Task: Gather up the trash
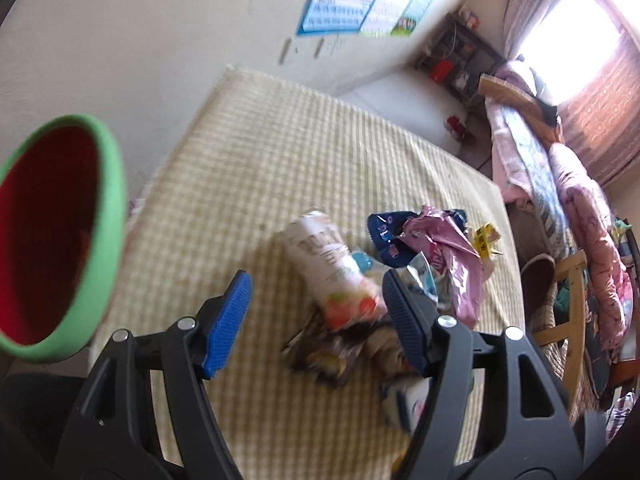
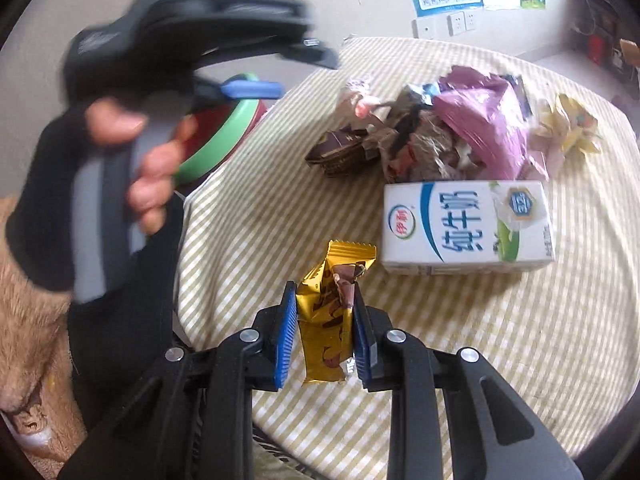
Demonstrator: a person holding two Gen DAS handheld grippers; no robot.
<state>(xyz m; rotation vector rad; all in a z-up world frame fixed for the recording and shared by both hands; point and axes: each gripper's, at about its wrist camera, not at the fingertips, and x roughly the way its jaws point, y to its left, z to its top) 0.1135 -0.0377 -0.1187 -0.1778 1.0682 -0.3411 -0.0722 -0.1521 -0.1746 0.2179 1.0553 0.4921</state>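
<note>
Right gripper (image 2: 325,332): clamped on gold wrapper (image 2: 326,320), ready for bin (image 2: 224,136). Left gripper (image 1: 316,320): wide, empty, above can (image 1: 332,272), likely next.

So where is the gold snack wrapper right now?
In the right wrist view, the gold snack wrapper sits pinched between the right gripper pads, near the checked tablecloth's near edge, left of the white milk carton.

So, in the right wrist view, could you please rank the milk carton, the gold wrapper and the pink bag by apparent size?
1. milk carton
2. pink bag, farther off, so its rank against the carton is unsure
3. gold wrapper, smallest though nearest
</note>
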